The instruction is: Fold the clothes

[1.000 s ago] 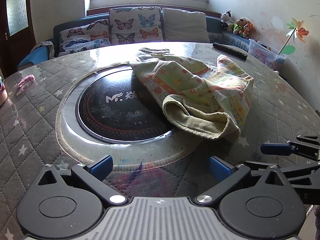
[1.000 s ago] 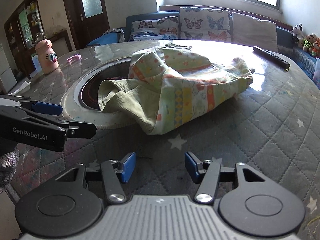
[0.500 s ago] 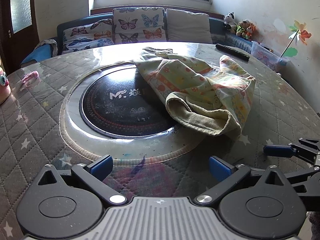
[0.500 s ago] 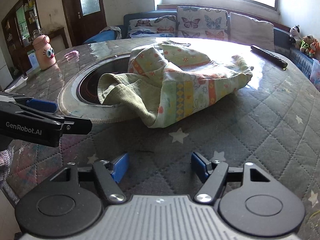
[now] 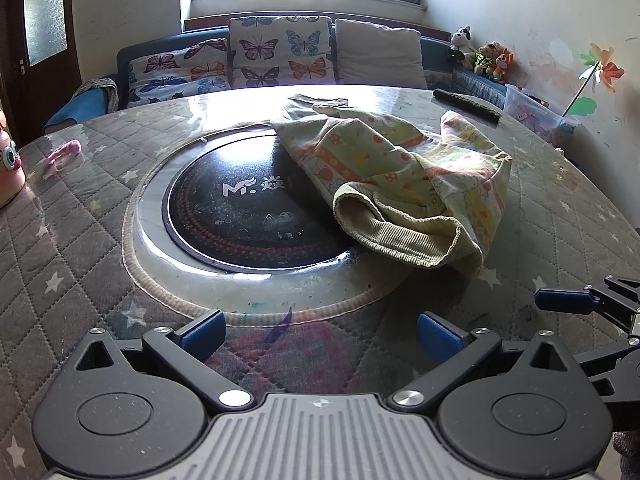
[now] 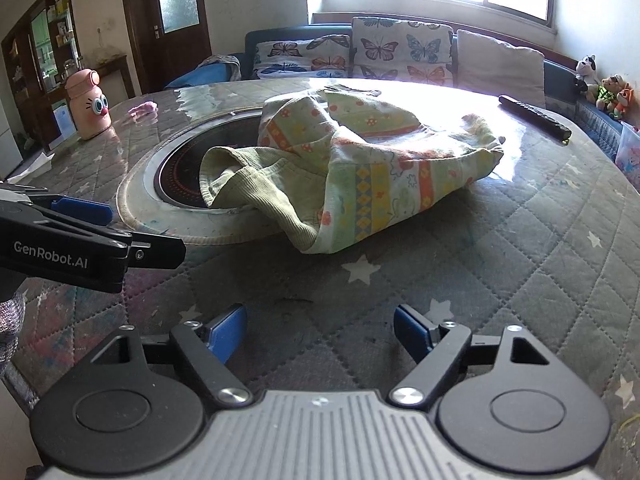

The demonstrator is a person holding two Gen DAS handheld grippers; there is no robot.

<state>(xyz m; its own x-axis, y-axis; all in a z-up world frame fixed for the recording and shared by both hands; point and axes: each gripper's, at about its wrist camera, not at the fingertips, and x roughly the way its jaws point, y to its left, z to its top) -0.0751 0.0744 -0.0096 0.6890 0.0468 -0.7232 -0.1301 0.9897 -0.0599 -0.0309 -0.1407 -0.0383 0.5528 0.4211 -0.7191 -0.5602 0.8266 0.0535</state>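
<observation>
Left tongs (image 5: 320, 330), right tongs (image 6: 320, 330): both spread, empty, low in frame. Crumpled patterned garment (image 6: 360, 168): frame centre, on quilted counter (image 6: 540, 260), overlapping inset hob (image 5: 256, 208). Advice: pinch ribbed hem, spread flat first.

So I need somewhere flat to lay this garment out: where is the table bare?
Bare quilted cover lies right of the garment, up to the remote. More lies left of the cooktop, toward the pink bottle. The middle is crowded: the garment spills over the cooktop's edge.
</observation>
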